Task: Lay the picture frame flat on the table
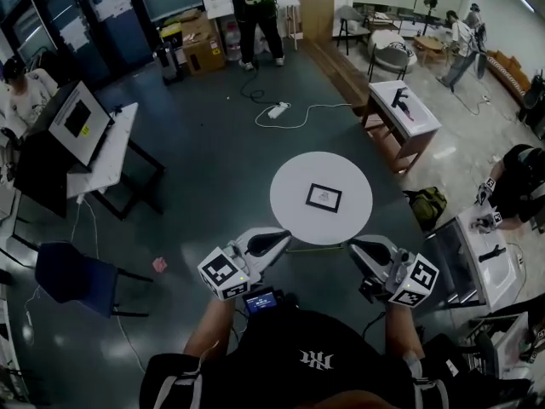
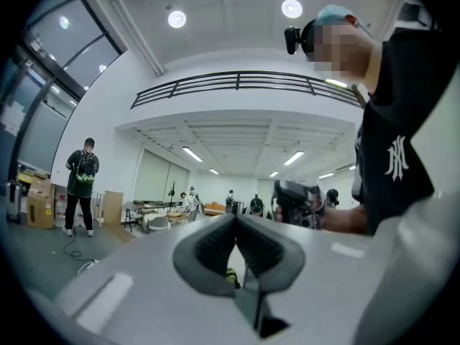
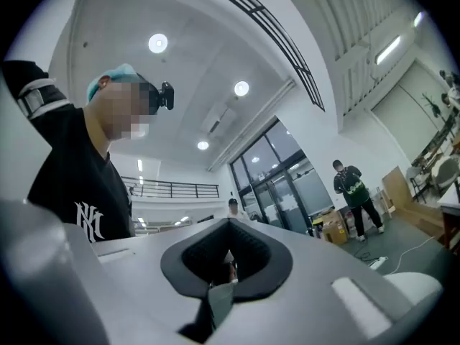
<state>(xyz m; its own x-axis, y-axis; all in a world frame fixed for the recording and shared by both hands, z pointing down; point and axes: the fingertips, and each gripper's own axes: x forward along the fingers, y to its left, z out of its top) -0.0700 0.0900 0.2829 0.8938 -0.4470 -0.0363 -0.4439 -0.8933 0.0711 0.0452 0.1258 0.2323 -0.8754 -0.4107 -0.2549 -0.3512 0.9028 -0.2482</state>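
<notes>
A small black picture frame lies flat near the middle of the round white table in the head view. Both grippers hang in front of the person, short of the table's near edge and apart from the frame. My left gripper is shut with nothing between its jaws, and it points level across the room in the left gripper view. My right gripper looks shut and empty too, tilted slightly upward in the right gripper view. Neither gripper view shows the frame.
A green bag lies on the floor right of the table. White desks stand at the right, and a desk with a monitor and a blue chair at the left. A power strip and cable lie beyond the table. People stand around the room.
</notes>
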